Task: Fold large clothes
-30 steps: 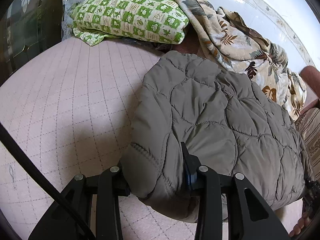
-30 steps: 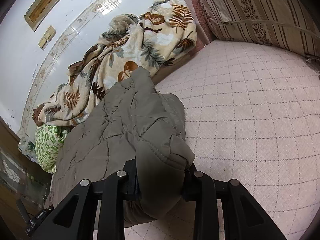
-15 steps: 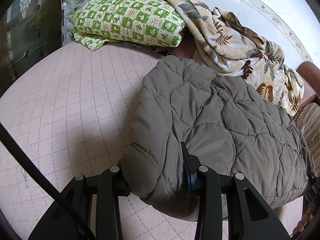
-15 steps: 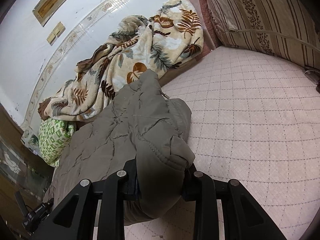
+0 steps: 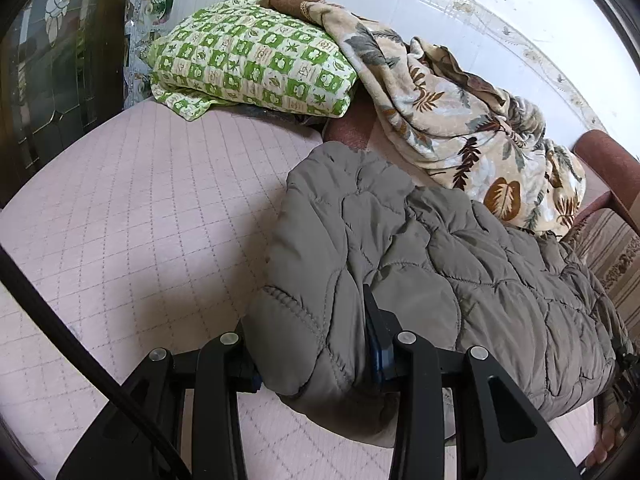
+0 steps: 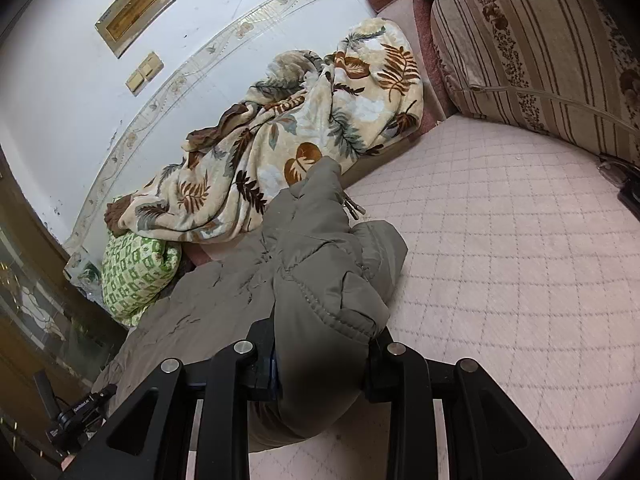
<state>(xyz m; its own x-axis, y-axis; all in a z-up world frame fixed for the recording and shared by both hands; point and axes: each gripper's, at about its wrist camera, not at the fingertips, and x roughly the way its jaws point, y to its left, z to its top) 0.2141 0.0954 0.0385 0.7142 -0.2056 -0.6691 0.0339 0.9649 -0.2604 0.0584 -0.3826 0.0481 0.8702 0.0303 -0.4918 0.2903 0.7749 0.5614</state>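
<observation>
Quilting on the pink bed cover (image 5: 132,216) runs beneath the olive puffer jacket (image 5: 440,264), with a green checked pillow (image 5: 248,68) and a leaf-print blanket (image 5: 452,120) behind it. Left claw (image 5: 316,356) pinches one bunched jacket edge. Right claw (image 6: 320,364) pinches another fold, near a striped cushion (image 6: 540,48).
</observation>
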